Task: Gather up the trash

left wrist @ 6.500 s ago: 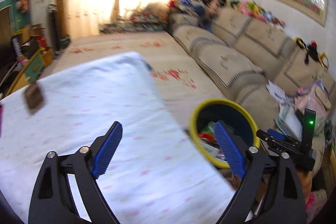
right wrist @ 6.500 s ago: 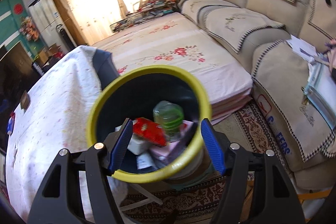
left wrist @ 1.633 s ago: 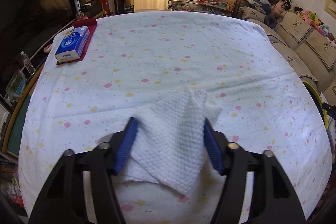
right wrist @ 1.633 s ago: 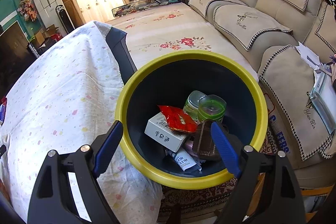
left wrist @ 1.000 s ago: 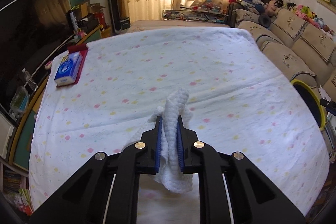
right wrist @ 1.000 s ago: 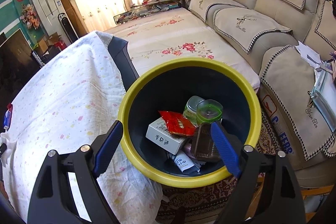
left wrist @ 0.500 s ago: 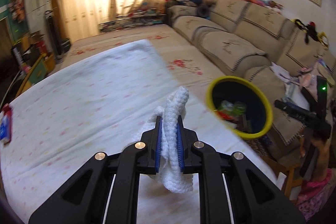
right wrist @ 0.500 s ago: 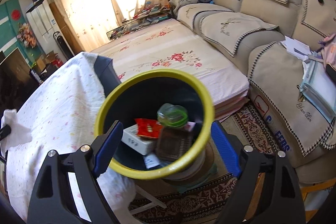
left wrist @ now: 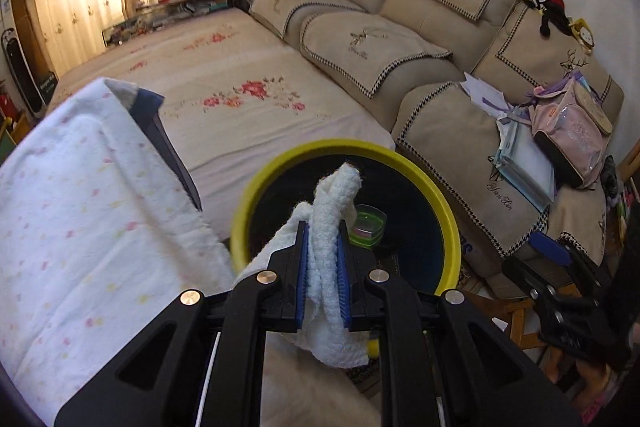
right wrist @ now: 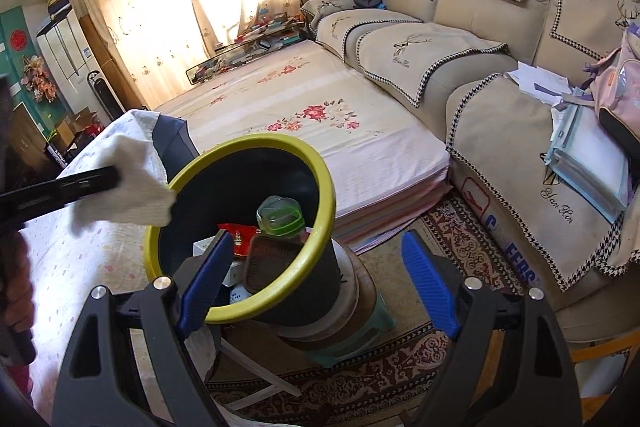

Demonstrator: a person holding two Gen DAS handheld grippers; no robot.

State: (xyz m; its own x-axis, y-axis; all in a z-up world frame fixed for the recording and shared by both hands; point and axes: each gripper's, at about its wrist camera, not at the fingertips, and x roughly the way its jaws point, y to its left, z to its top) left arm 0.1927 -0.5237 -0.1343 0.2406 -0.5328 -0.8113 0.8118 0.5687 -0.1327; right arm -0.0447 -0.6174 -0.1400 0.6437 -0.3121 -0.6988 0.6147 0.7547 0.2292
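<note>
Carrying the white cloth (left wrist: 332, 227) over to the bin (left wrist: 438, 203) now w/ my left gripper (left wrist: 323, 267), jaws clamped narrow on it. A sec ago it was still above the table; now it's at the near-left rim of the bin, hanging over the edge but not fully over the opening. So pickup is done, drop is what's left, I think. Right gripper (right wrist: 316, 279) is empty, jaws wide, hovering near the bin, which holds a green-lidded jar (right wrist: 280, 215), a red wrapper and a box. Tablecloth (left wrist: 80, 211), white w/ pastel spots, is on the left. Bin sits on a stool on a patterned rug (right wrist: 452, 239); floor mattress and beige sofa (left wrist: 400, 39) far and right, curtains backlit.
</note>
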